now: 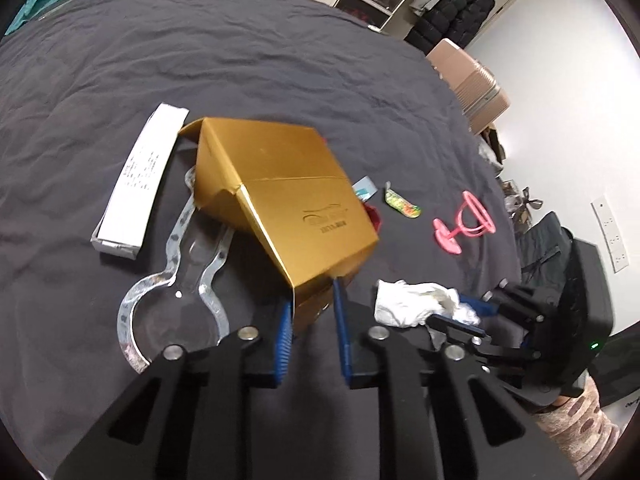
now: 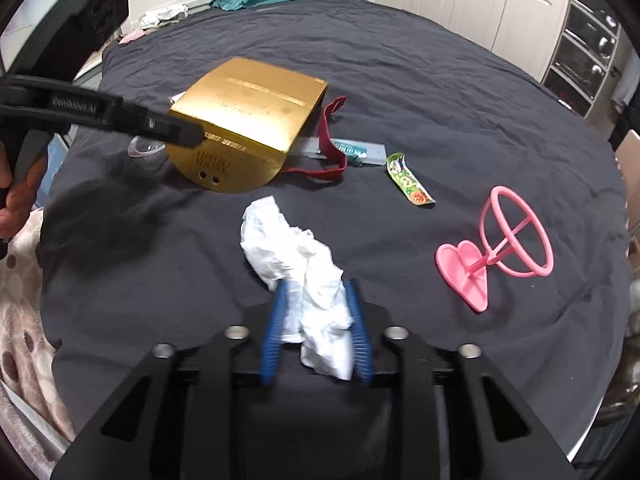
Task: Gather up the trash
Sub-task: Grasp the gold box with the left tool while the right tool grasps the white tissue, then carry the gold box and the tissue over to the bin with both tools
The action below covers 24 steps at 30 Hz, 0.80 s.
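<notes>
Two items are in hand; nothing visibly deposited yet, and no bin or bag can be made out in either view.

Left to right across the dark grey bedsheet (image 2: 400,80):

- Long white cardboard carton (image 1: 136,176), far left, lying flat, untouched.
- Clear moulded plastic tray (image 1: 176,272), just right of the carton, partly under the gold box, untouched.
- Left gripper (image 1: 310,308): jaws narrowed onto the near corner of the folded gold cardboard box (image 1: 288,196); blue pads sit on either side of the edge. Box looks tilted, possibly part lifted; cannot confirm it is clear of the sheet.
- Red ribbon strap (image 2: 330,136) and a flat teal-printed packet (image 2: 356,154), lying just right of the box and partly behind it.
- Right gripper (image 2: 316,312): jaws closed partway on the crumpled white tissue (image 2: 296,256); the wad fills the gap and spills out toward the far side, near centre of the bed.
- Green patterned wrapper (image 2: 410,180), right of centre, loose.
- Pink plastic heart-based stand (image 2: 496,244), far right, lying on its side, well apart from both grippers; may not be trash.

Judgement: early stage. Two pieces gripped, at least five still on the sheet. Remaining: carry box and tissue off, then return for the rest.
</notes>
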Each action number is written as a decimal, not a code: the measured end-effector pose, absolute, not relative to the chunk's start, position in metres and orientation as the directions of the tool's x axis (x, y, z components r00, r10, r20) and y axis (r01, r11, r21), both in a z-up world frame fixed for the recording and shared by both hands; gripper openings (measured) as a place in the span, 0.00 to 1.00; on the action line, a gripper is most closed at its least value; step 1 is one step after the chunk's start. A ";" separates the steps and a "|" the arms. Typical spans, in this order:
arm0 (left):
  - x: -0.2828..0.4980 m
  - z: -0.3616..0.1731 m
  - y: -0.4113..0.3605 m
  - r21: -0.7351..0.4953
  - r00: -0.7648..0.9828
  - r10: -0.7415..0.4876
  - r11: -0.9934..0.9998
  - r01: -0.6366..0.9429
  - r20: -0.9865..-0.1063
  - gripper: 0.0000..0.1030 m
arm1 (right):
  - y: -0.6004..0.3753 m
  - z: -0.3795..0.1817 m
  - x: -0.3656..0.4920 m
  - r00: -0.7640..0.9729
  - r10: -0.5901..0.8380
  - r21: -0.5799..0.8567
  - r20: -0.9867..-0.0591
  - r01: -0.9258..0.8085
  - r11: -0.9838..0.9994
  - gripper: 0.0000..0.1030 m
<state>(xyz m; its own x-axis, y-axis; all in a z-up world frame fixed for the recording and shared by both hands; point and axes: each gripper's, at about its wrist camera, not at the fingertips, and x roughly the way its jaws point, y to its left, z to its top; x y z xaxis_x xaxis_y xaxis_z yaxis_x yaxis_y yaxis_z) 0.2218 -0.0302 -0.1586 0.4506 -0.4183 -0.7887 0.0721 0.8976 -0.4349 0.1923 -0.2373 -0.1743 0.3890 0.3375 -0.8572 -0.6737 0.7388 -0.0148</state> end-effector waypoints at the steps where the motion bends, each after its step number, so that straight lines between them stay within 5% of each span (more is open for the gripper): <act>1: 0.222 -0.157 -0.031 -0.439 0.458 -0.421 0.896 0.073 -0.783 0.14 | -0.238 -0.174 0.192 0.387 0.340 -0.006 -0.857 -0.668 0.744 0.14; 9: 0.211 -0.130 -0.042 -0.414 0.511 -0.415 0.902 0.123 -0.752 0.01 | -0.263 -0.160 0.196 0.357 0.477 0.225 -0.803 -0.560 0.797 0.11; 24: 0.160 -0.080 -0.021 -0.377 0.589 -0.384 0.915 0.142 -0.711 0.01 | -0.273 -0.112 0.174 0.426 0.545 0.285 -0.722 -0.535 0.795 0.10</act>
<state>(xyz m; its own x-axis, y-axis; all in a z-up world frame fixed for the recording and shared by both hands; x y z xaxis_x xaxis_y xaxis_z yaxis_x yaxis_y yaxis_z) 0.1598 -0.0209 -0.0796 0.5895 -0.3843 -0.7105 0.1423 0.9152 -0.3770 0.1741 -0.2734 -0.1116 0.4261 0.5452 -0.7219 -0.5352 0.7953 0.2847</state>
